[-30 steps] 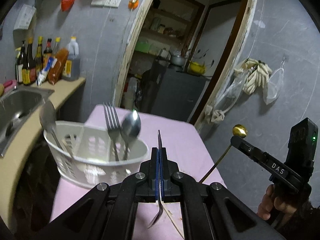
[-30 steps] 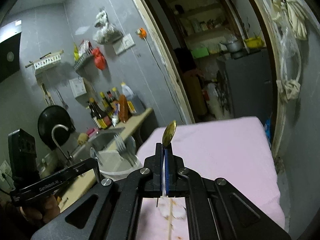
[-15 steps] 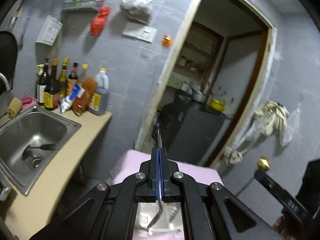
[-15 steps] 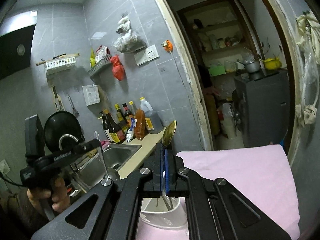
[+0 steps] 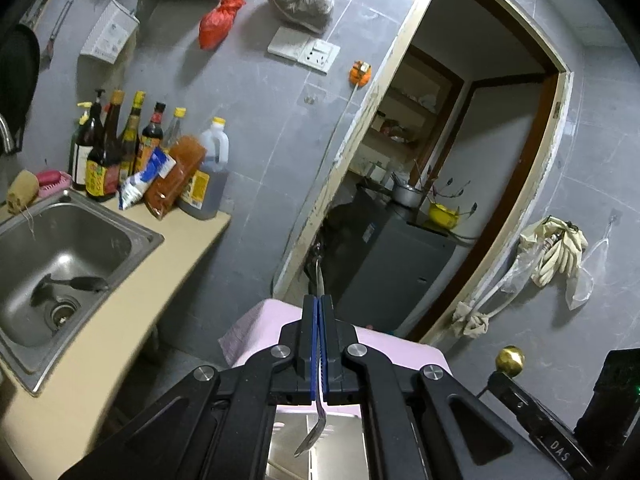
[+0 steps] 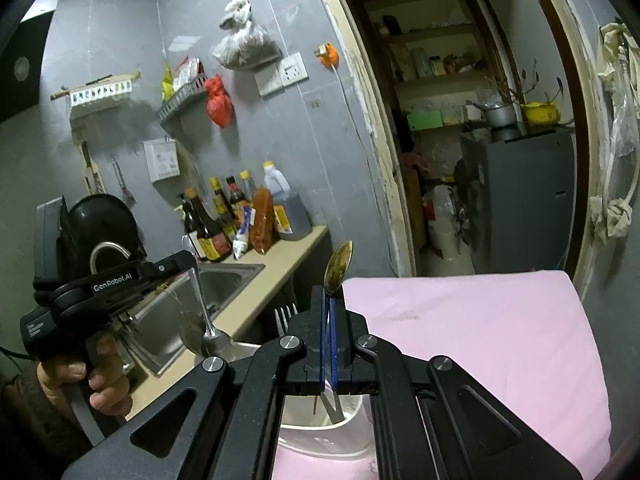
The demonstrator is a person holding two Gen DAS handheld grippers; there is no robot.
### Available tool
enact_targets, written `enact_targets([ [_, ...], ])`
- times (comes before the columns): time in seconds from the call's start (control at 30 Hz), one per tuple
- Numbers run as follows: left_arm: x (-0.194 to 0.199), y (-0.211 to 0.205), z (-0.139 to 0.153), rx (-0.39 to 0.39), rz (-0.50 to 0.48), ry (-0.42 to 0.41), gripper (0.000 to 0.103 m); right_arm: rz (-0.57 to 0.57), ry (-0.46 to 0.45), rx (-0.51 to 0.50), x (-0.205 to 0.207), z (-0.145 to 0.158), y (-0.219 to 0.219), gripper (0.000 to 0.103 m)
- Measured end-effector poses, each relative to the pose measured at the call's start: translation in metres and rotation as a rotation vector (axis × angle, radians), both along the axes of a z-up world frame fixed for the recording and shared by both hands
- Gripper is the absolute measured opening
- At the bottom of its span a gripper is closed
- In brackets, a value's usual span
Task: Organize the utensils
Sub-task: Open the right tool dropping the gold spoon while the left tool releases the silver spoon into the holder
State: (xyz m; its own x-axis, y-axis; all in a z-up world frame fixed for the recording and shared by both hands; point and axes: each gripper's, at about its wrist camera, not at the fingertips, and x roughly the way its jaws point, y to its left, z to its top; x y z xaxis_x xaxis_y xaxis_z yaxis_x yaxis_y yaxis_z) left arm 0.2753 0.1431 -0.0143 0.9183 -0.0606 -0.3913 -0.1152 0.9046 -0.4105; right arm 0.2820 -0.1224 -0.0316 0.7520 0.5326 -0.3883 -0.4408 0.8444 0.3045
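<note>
The left claw (image 5: 319, 344) is matt black plastic with blue pads and bright metal screw heads, clamped on a silver spoon (image 5: 316, 420) of polished, mirror-glossy steel. The right claw (image 6: 329, 344), of the same matt black build, grips a spoon with a shiny brass-gold bowl (image 6: 338, 267). At 6 o'clock below it, the basket (image 6: 320, 440) is smooth white plastic. The desk (image 6: 480, 344) wears a soft, matt pink cloth with a fine weave. At 9 o'clock in the left view, the sink (image 5: 52, 248) is brushed stainless steel, dull and scuffed, set in a smooth beige counter (image 5: 120, 320). The wall tiles (image 5: 256, 120) are grey, faintly glossy and scratched. The door frame (image 5: 352, 160) is chipped, rough painted wood.
</note>
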Motion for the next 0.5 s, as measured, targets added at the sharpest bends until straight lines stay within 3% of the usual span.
enact_targets([
  [0.5,-0.004,-0.019,-0.022,0.120,-0.049,0.074,0.002,0.009,0.082,-0.074,0.003,-0.021,0.011,0.003],
])
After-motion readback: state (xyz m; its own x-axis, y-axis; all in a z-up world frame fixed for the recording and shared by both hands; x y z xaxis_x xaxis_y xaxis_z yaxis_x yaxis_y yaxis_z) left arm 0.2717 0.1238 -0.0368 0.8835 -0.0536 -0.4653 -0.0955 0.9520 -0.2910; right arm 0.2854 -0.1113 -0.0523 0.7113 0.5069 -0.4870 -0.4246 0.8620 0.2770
